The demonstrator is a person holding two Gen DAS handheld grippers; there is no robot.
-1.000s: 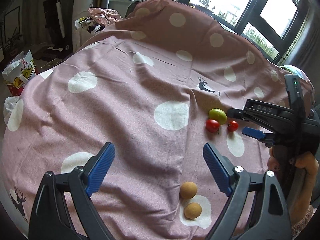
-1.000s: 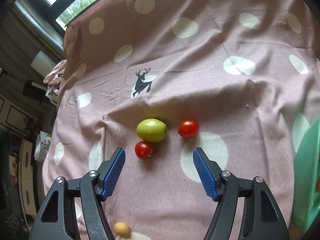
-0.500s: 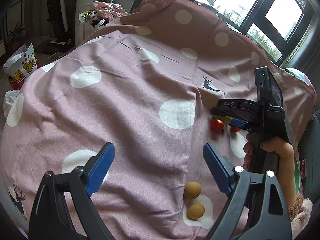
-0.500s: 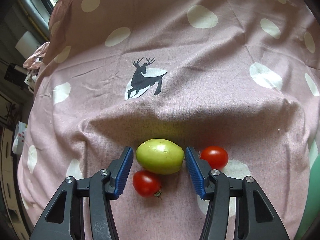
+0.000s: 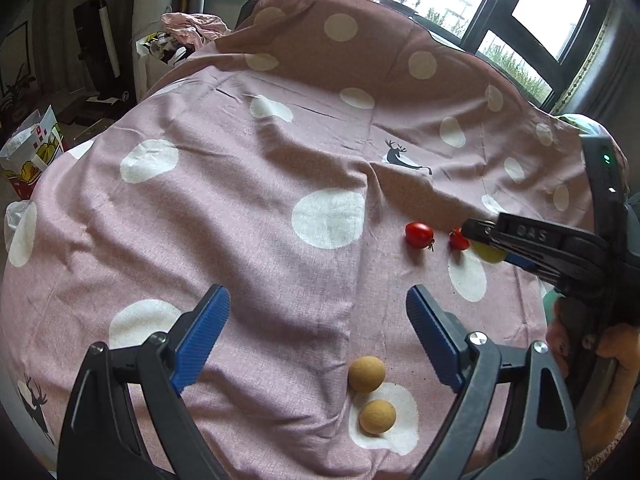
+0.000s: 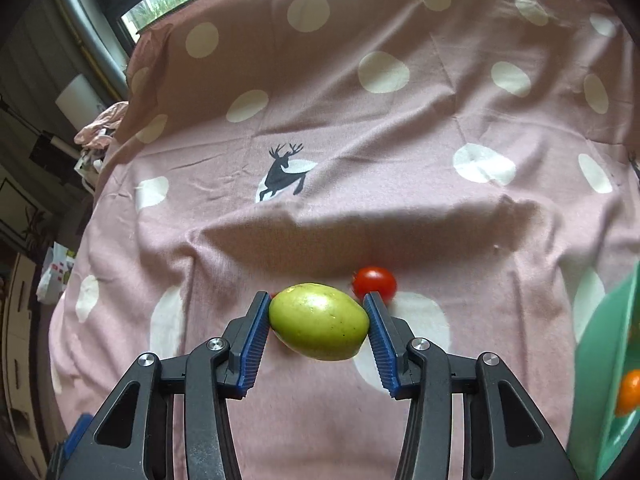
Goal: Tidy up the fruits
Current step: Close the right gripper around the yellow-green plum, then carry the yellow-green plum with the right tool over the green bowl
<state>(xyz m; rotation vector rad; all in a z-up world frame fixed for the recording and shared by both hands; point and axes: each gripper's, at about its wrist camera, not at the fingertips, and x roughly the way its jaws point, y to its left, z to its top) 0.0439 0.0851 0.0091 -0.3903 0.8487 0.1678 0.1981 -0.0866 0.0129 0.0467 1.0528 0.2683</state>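
Note:
My right gripper [image 6: 316, 304] has its blue pads pressed on both ends of a green oval fruit [image 6: 319, 321]; its jaws are still closing. The fruit hangs a little above the pink spotted cloth [image 6: 360, 160]. A red cherry tomato [image 6: 375, 282] lies just behind the right pad. In the left wrist view the same green fruit [image 5: 488, 253] shows under the right gripper [image 5: 492, 240], beside two red tomatoes [image 5: 419, 234] [image 5: 458, 239]. My left gripper [image 5: 316, 304] stands wide open and holds nothing. Two brown round fruits [image 5: 366, 373] [image 5: 377, 417] lie near its right finger.
A green tray [image 6: 608, 360] with an orange fruit [image 6: 630, 392] in it stands at the right edge. A paper bag [image 5: 28, 152] and a heap of clothes [image 5: 192, 28] are beyond the table's left and far side. Windows run along the back.
The right gripper came down over the green fruit, closed on it and lifted it off the cloth, away from the tomatoes. The left gripper stayed open and barely moved.

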